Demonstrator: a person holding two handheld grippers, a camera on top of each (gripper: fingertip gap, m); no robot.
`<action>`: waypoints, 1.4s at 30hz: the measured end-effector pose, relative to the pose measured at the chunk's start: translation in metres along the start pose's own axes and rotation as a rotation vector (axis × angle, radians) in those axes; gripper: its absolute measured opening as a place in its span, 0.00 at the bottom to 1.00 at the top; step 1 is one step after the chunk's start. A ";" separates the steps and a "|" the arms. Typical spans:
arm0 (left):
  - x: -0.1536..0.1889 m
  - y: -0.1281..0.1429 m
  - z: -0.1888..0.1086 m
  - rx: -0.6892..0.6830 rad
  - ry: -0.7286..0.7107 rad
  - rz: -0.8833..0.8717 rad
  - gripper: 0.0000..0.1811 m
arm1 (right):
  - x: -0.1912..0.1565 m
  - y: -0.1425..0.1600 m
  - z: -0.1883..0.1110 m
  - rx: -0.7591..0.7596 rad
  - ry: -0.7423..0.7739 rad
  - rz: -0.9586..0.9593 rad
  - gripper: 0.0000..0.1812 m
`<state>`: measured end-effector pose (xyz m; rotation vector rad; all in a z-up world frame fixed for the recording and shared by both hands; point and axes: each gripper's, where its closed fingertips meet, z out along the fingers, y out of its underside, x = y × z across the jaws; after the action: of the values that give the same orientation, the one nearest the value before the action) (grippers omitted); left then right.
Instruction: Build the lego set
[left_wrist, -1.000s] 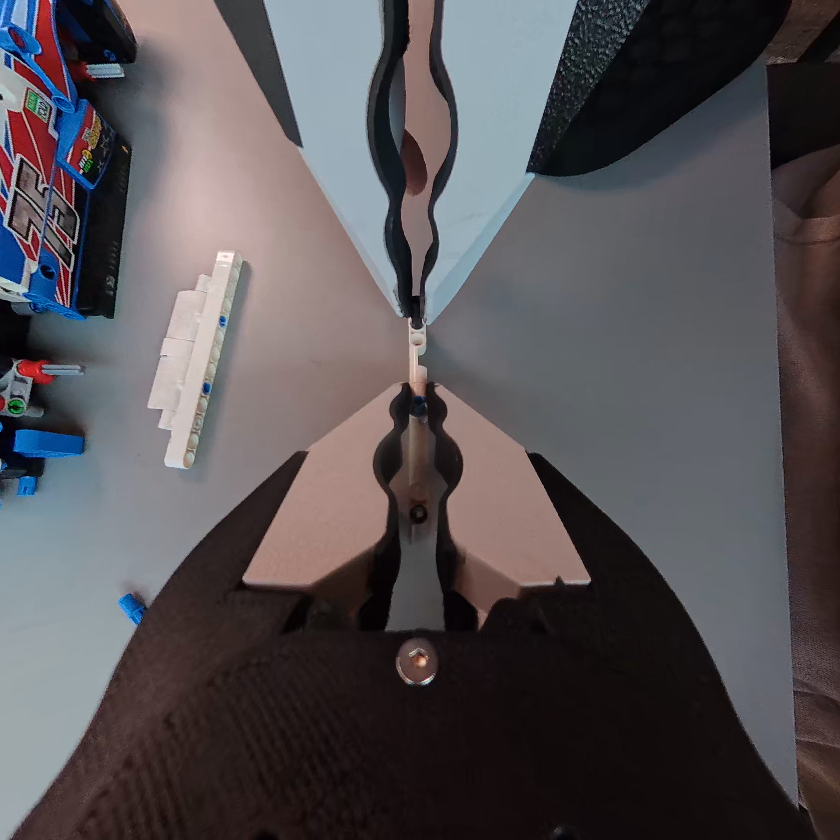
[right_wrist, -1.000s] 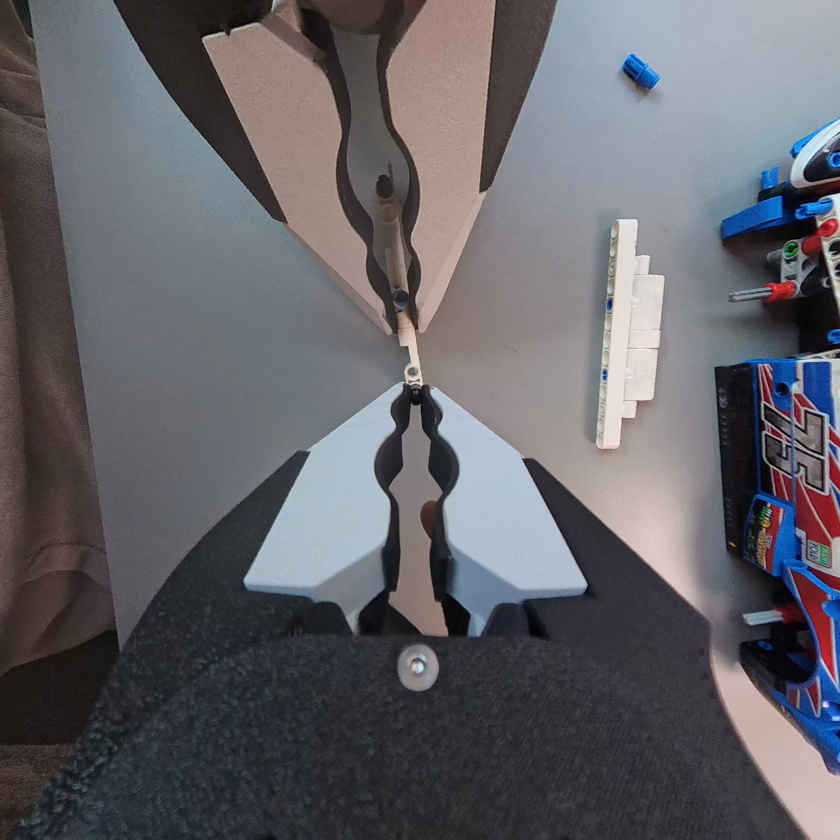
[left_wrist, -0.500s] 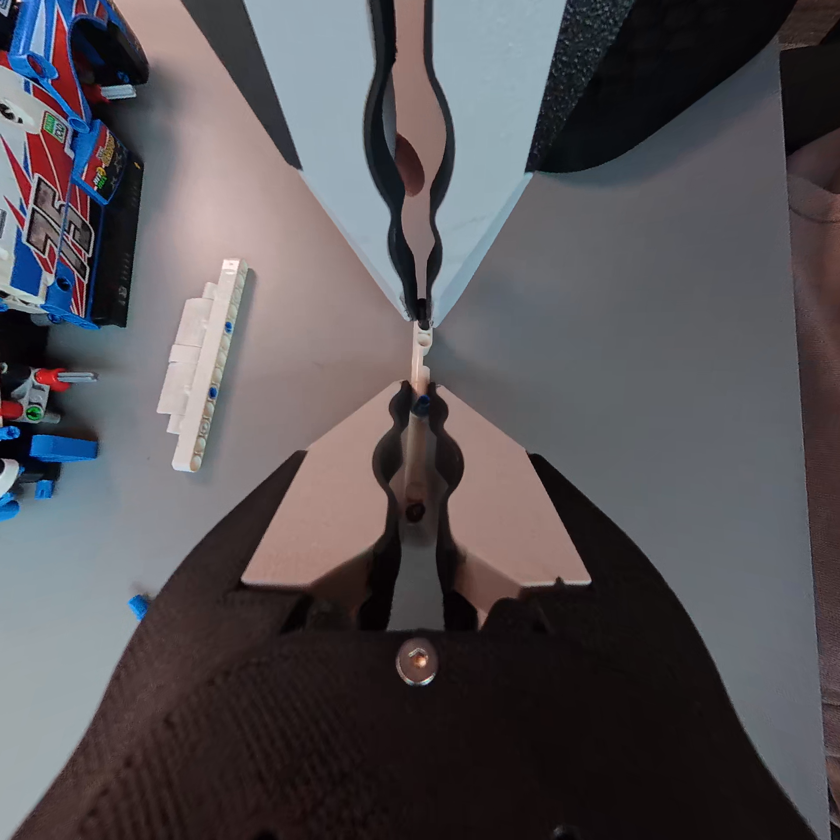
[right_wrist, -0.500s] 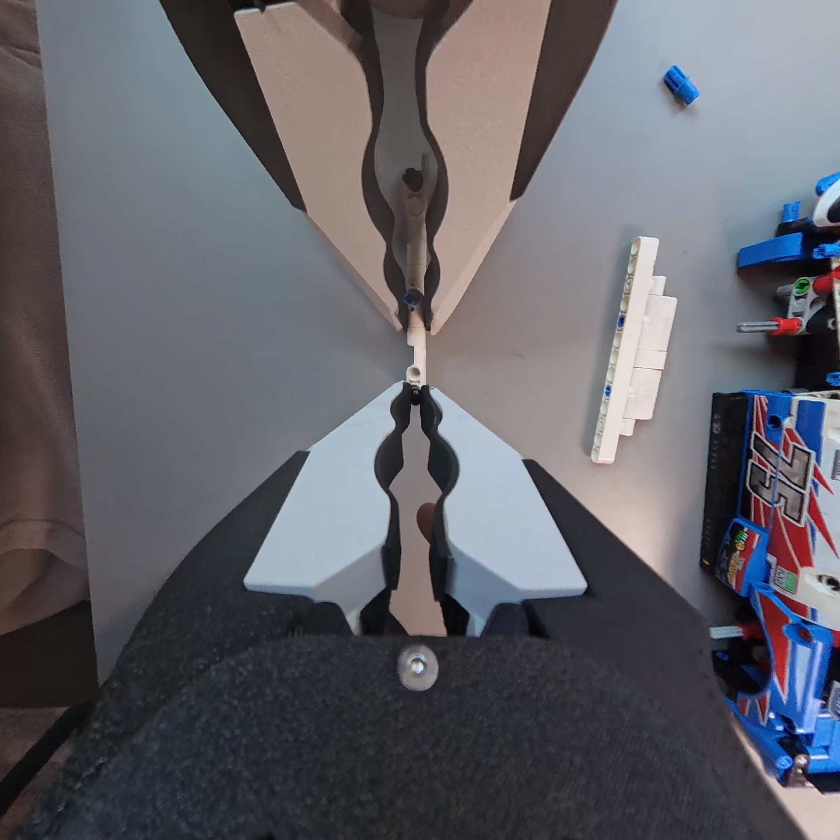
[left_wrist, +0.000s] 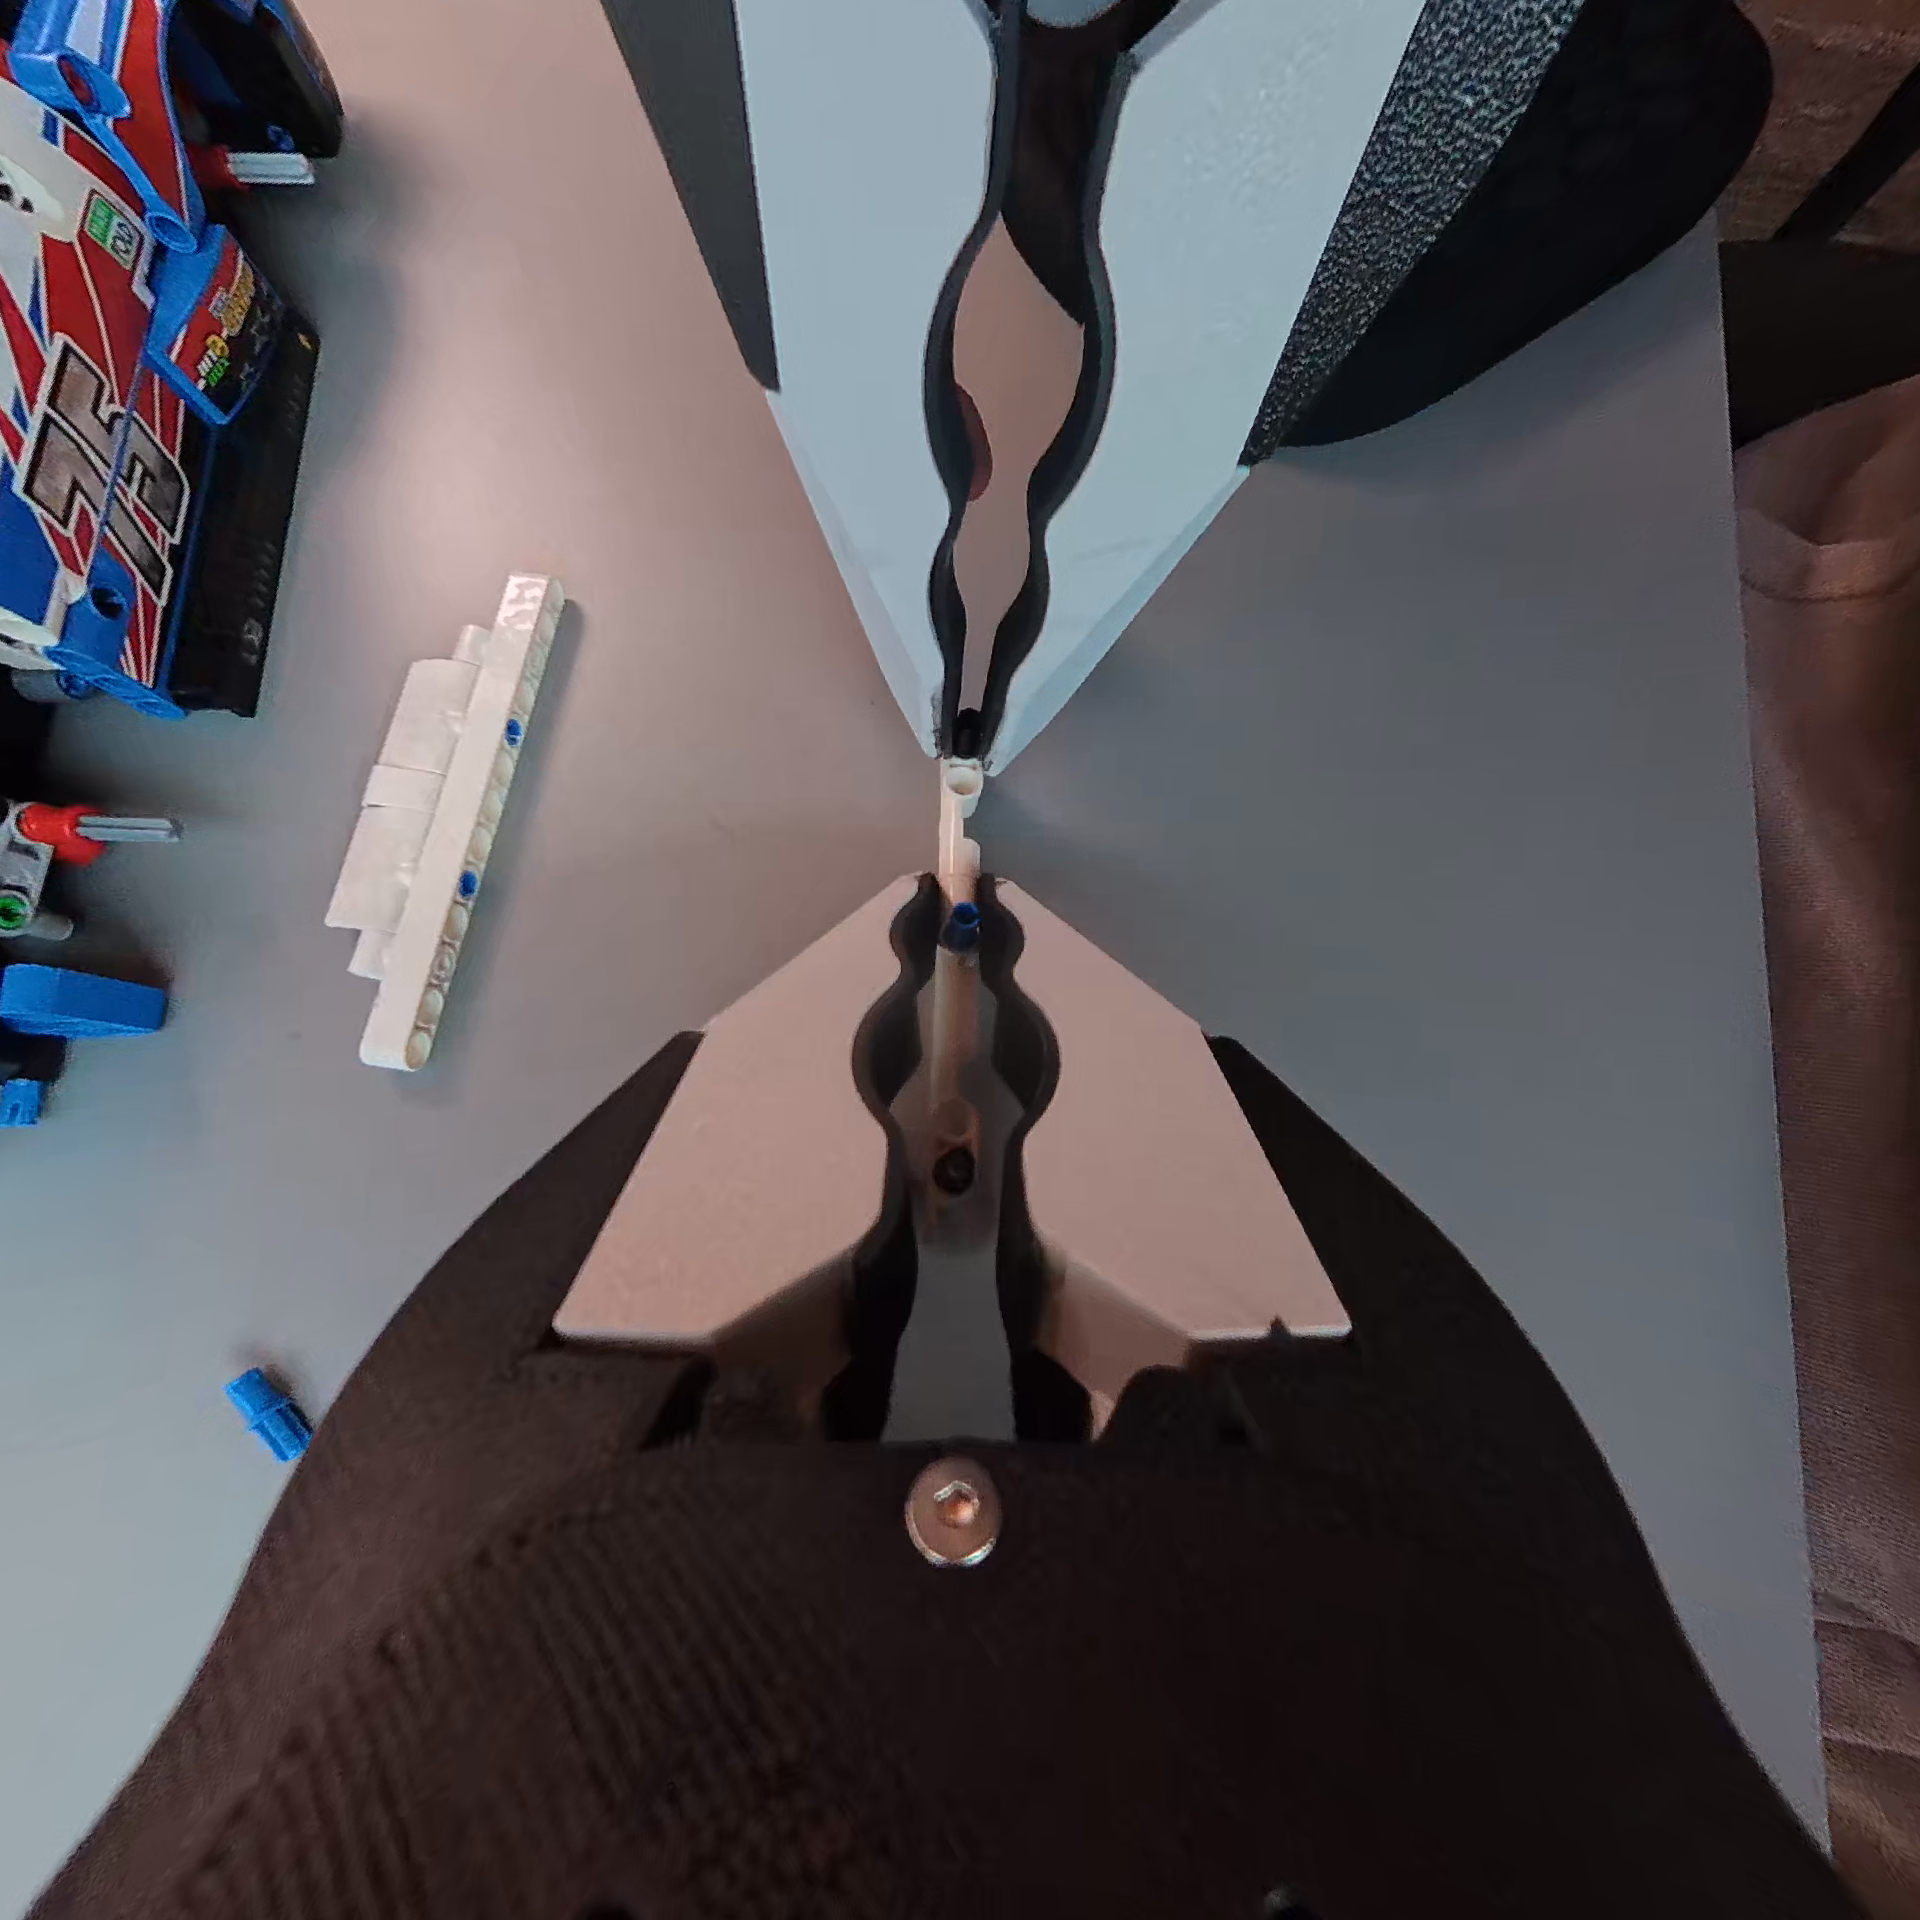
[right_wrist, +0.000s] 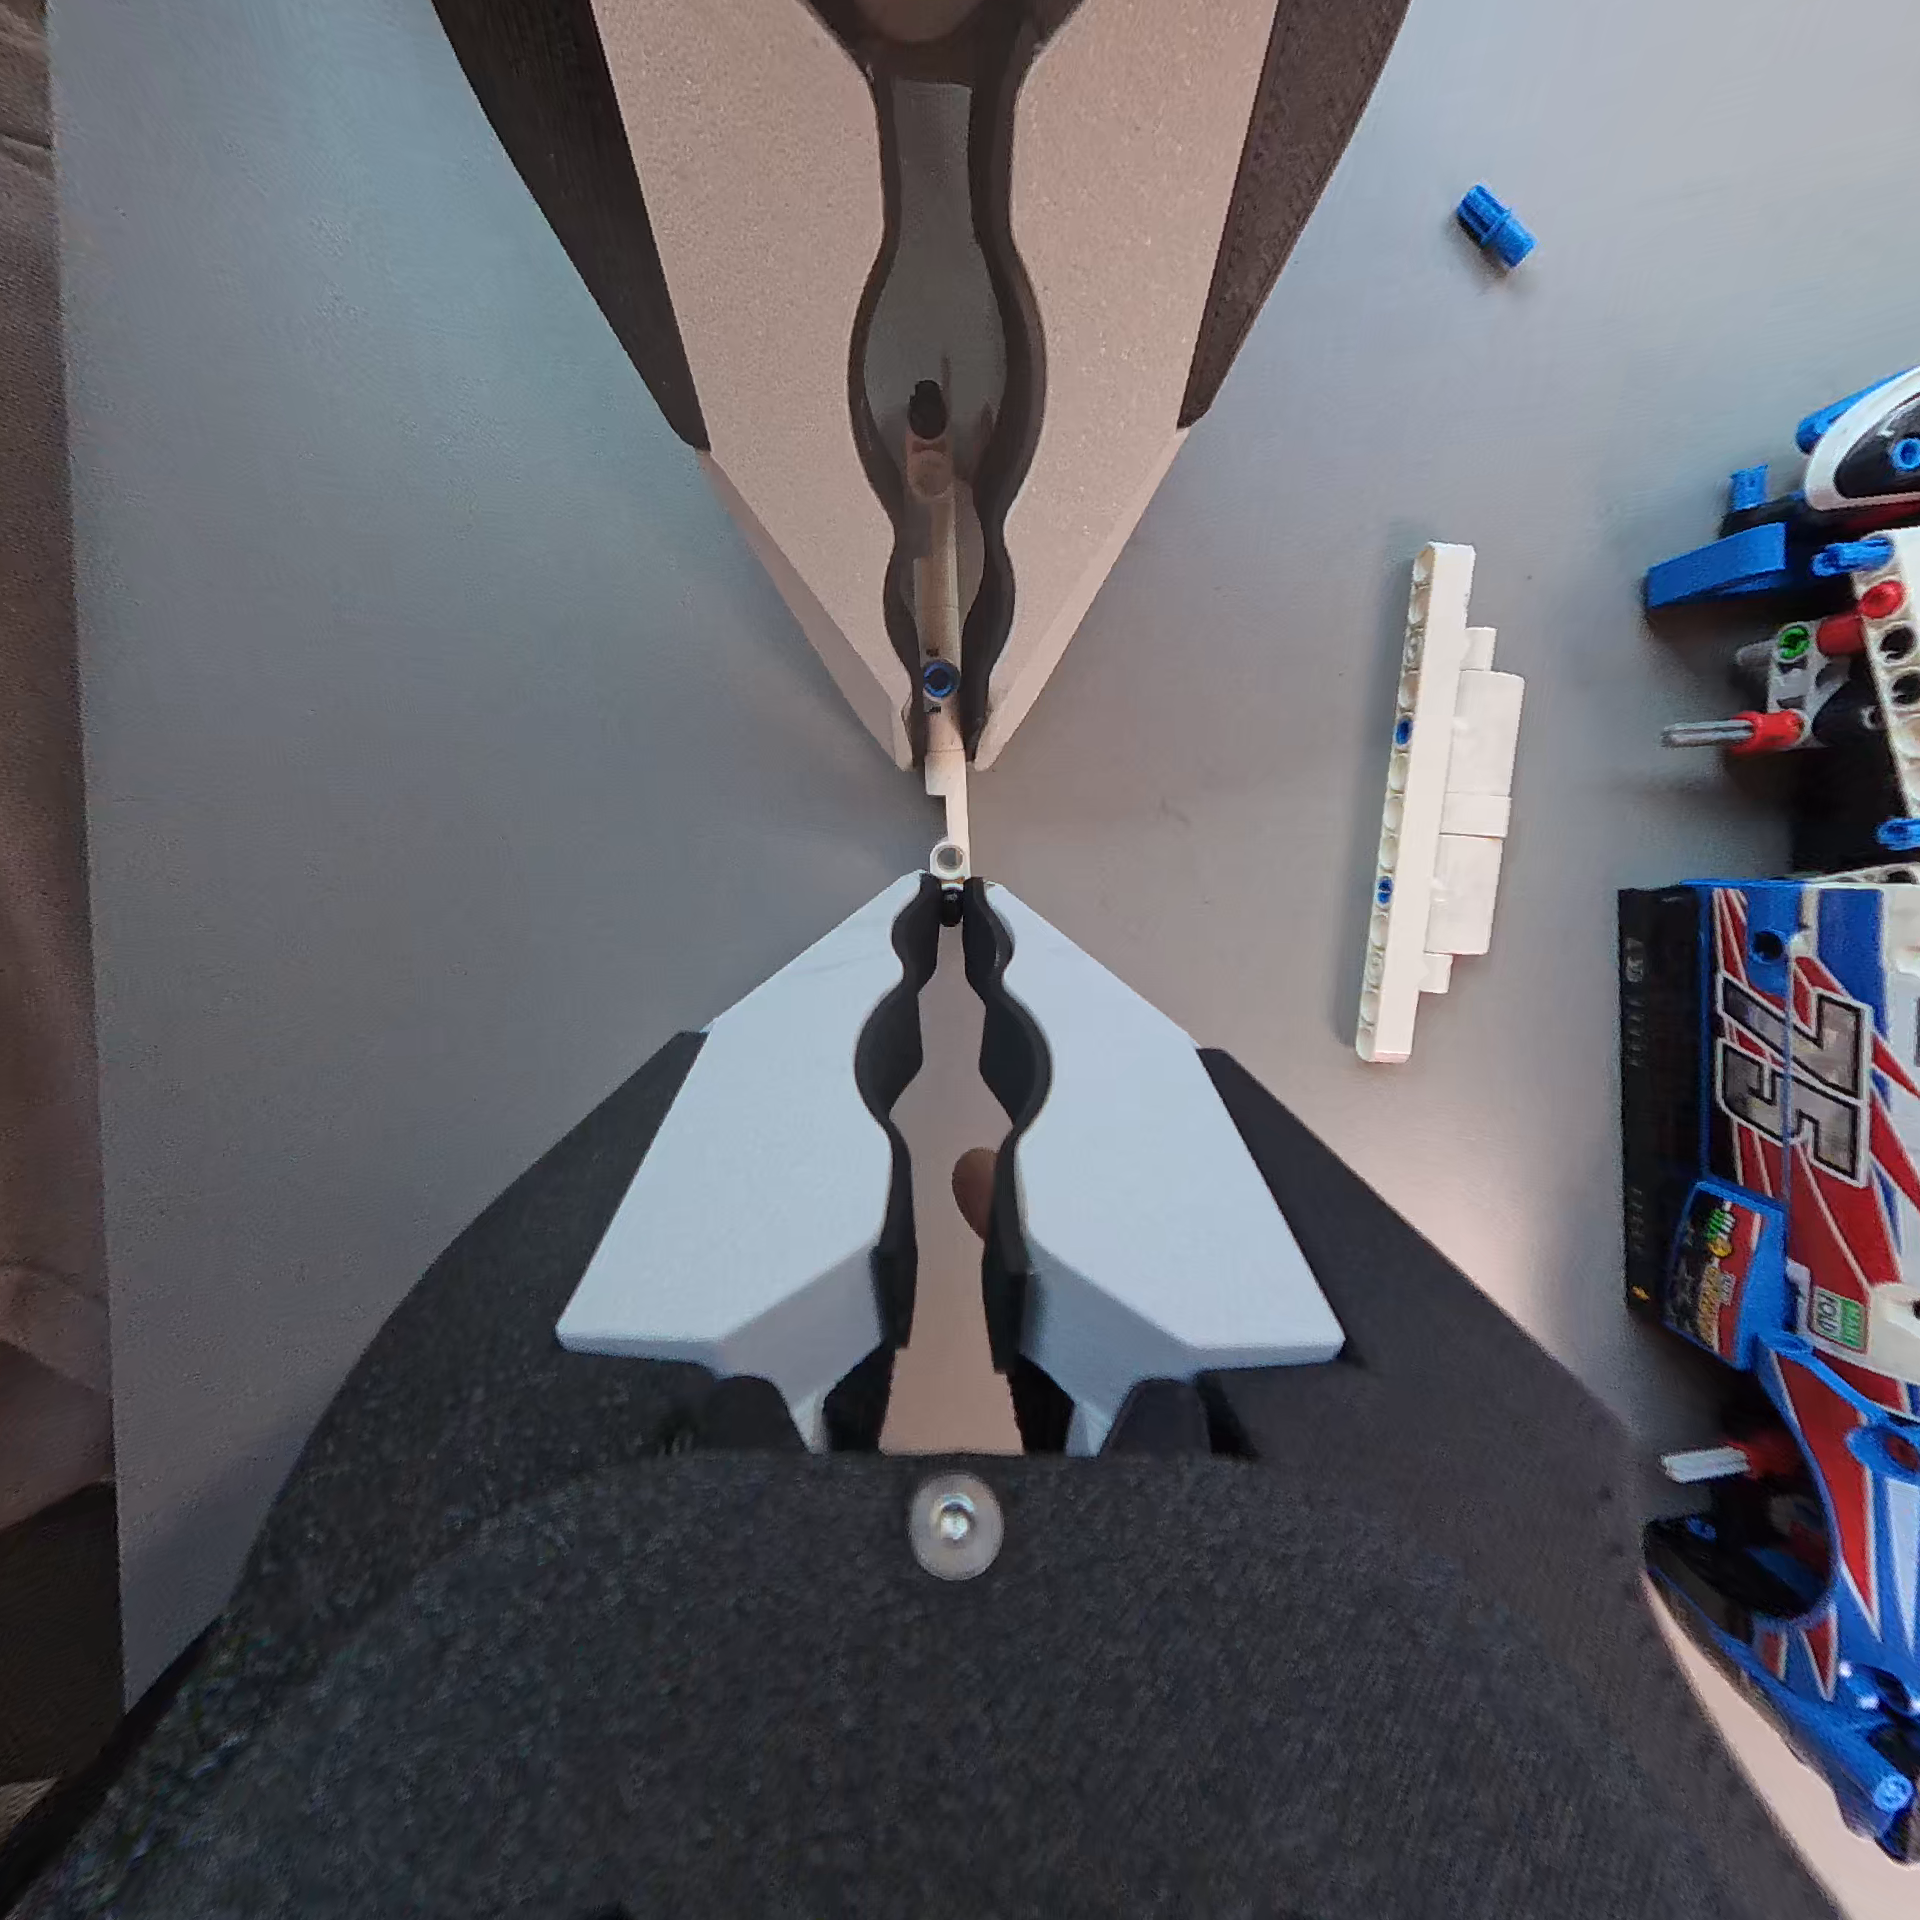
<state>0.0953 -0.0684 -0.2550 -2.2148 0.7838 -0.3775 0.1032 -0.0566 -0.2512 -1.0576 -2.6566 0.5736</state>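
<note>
My left gripper (left_wrist: 956, 885), with pinkish fingers, is shut on a thin white beam piece (left_wrist: 954, 831) that carries a blue pin (left_wrist: 962, 921). My right gripper (right_wrist: 948, 885), with light blue fingers, is shut on a small black pin (right_wrist: 949, 906). The two grippers face each other tip to tip above the grey table. The black pin sits at the end hole of the white beam piece (right_wrist: 949, 857). The right gripper also shows in the left wrist view (left_wrist: 964, 740), and the left gripper in the right wrist view (right_wrist: 940, 758).
A white beam assembly (left_wrist: 457, 842) (right_wrist: 1439, 800) lies flat on the table. A blue, red and white race car model (left_wrist: 104, 364) (right_wrist: 1818, 1143) stands beyond it. A loose blue pin (left_wrist: 268, 1397) (right_wrist: 1494, 227) lies apart. The table edge (left_wrist: 1756, 935) borders brown fabric. The grippers are tip to tip, or close to it.
Both grippers stay shut and tip to tip. The pair has shifted slightly over the table, so the car and the white assembly sit a little differently in both views.
</note>
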 end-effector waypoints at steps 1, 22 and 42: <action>0.000 0.000 0.000 0.000 0.000 0.002 0.03 | 0.000 0.000 0.000 0.003 0.000 0.007 0.01; -0.002 0.001 0.000 -0.008 -0.003 -0.036 0.03 | 0.000 0.000 -0.005 0.019 0.430 -0.334 0.01; -0.017 -0.019 -0.017 0.144 -0.073 0.098 0.03 | 0.020 -0.015 -0.015 0.337 0.308 -0.071 0.15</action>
<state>0.0817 -0.0566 -0.2304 -2.0361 0.7971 -0.2939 0.0845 -0.0483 -0.2301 -0.8702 -2.2240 0.7450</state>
